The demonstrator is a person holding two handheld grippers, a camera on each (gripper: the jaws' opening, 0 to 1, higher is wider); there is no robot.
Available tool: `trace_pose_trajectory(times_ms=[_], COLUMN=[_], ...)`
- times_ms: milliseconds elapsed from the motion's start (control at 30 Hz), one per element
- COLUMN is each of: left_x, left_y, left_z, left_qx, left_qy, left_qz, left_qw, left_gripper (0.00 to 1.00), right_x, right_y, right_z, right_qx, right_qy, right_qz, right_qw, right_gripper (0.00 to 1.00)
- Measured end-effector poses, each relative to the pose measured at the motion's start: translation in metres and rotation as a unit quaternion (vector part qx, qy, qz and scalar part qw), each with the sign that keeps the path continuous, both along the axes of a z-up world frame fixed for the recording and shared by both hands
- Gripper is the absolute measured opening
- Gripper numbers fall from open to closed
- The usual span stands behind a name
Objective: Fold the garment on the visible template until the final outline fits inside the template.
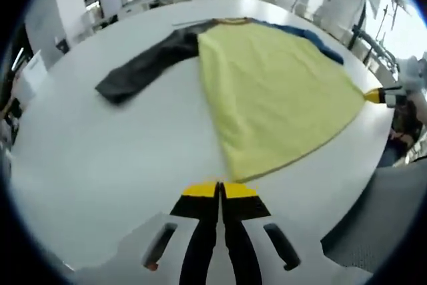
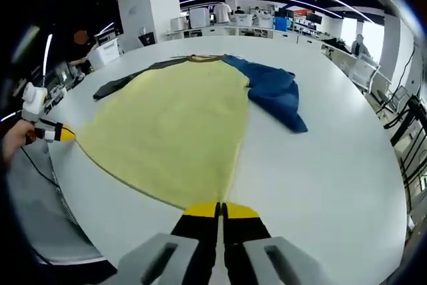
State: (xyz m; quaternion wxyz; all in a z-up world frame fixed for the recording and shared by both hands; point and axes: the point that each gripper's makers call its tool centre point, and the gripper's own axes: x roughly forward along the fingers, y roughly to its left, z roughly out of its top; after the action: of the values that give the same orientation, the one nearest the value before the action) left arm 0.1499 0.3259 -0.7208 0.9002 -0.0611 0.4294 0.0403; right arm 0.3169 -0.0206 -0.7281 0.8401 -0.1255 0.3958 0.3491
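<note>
The white tabletop [image 1: 100,165] carries a garment [image 1: 267,91] spread flat: yellow body, one grey sleeve, one blue.

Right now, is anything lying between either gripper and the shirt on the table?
Nothing visible. In the left gripper view, the left gripper sits just short of the shirt's hem, with bare table around it. In the right gripper view, the right gripper meets the hem too. Both look shut.

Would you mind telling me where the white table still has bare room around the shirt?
Free: the white table beyond the blue sleeve, and the stretch between the dark grey sleeve and the left gripper. Crowded: the middle, under the yellow shirt body, with both grippers at its hem.
</note>
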Motion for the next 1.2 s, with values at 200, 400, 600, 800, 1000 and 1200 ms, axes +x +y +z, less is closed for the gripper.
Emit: trace_pose_trajectory(times_ms=[200, 400, 600, 800, 1000, 1200], left_x=[0.004, 0.010, 0.020, 0.025, 0.027, 0.029], left_y=[0.005, -0.005, -0.016, -0.014, -0.011, -0.011], left_z=[0.018, 0.041, 0.061, 0.074, 0.080, 0.082], left_qx=[-0.007, -0.011, -0.026, -0.013, -0.002, -0.018], left_qy=[-0.034, -0.062, -0.091, -0.110, -0.124, -0.132], left_qz=[0.021, 0.007, 0.000, 0.003, 0.004, 0.013], left_qw=[0.9992, 0.9980, 0.9955, 0.9939, 0.9922, 0.9910], left_gripper=[0.00, 0.09, 0.25, 0.49, 0.66, 0.77], right_x=[0.004, 0.018, 0.039, 0.062, 0.081, 0.101], right_y=[0.003, 0.004, 0.004, -0.001, -0.001, 0.003], right_z=[0.008, 0.031, 0.054, 0.063, 0.062, 0.055], right_qx=[0.022, 0.032, 0.037, 0.022, 0.061, 0.106], right_qy=[0.000, -0.028, -0.063, -0.093, -0.078, -0.044], right_qz=[-0.016, -0.013, -0.002, 0.012, 0.001, -0.012], right_qw=[0.9996, 0.9990, 0.9973, 0.9954, 0.9951, 0.9934], right_gripper=[0.14, 0.23, 0.36, 0.40, 0.39, 0.37])
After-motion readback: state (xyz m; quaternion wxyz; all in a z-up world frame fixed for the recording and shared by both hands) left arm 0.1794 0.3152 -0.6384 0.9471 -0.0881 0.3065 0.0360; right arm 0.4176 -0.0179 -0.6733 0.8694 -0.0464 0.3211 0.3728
